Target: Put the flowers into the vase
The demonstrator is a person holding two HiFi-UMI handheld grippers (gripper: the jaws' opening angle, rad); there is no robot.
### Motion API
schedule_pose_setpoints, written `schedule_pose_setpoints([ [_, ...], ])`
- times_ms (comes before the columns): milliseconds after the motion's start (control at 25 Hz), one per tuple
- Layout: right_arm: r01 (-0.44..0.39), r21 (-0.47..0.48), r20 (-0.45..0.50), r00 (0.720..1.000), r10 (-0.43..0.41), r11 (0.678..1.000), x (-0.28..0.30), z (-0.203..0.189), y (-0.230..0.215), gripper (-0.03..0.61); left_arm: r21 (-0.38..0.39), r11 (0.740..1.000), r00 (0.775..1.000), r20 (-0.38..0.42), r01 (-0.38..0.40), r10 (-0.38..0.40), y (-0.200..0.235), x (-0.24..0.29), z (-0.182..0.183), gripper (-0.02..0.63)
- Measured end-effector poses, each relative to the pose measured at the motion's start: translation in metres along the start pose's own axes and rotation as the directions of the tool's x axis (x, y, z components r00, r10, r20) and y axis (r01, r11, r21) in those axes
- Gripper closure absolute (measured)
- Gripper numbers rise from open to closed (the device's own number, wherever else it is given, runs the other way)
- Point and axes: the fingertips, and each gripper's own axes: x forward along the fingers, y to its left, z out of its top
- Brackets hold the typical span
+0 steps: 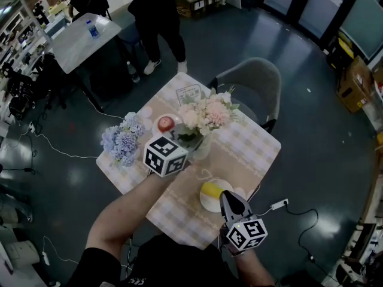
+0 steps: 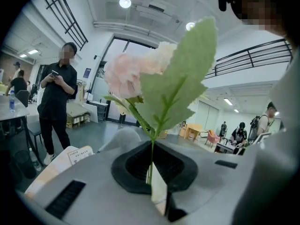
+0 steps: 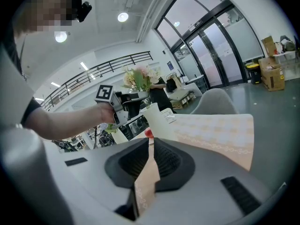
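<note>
Checked cloth covers the table, and the work sits near its middle. One pink flower with a broad green leaf stands upright from the left gripper. Its jaws are pressed together on the thin stem, well below the bloom. In the head view this gripper is right beside the vase, under a pink and cream bunch that rises from the vase. Whether the foot of the held stem is inside the mouth cannot be told, as the marker cube hides it.

The step is likely seating this stem. To do it well, hold the stem upright and bring it down through a gap in the bunch. Part the jaws only once the stem leans on the rim or on its neighbours. The stem is slim and may slip or bend, so a slow, straight drop suits it. The vase looks top-heavy, and a sideways nudge could tip it.

The right gripper is near the person, over a plate holding something yellow. Its jaws are almost together with nothing between them, so it could steady the vase. A blue bunch lies on the cloth to the left, presumably next, beside an apple.
</note>
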Motion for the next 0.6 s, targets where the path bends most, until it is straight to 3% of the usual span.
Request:
schedule_pose_setpoints([
  [600, 0.006, 0.001, 0.000, 1.000, -0.006, 1.000, -0.004, -0.003, -0.001, 0.528, 0.015, 1.000, 0.999, -0.039, -0.023, 0.023, 0.001, 0.003, -0.013, 0.598],
])
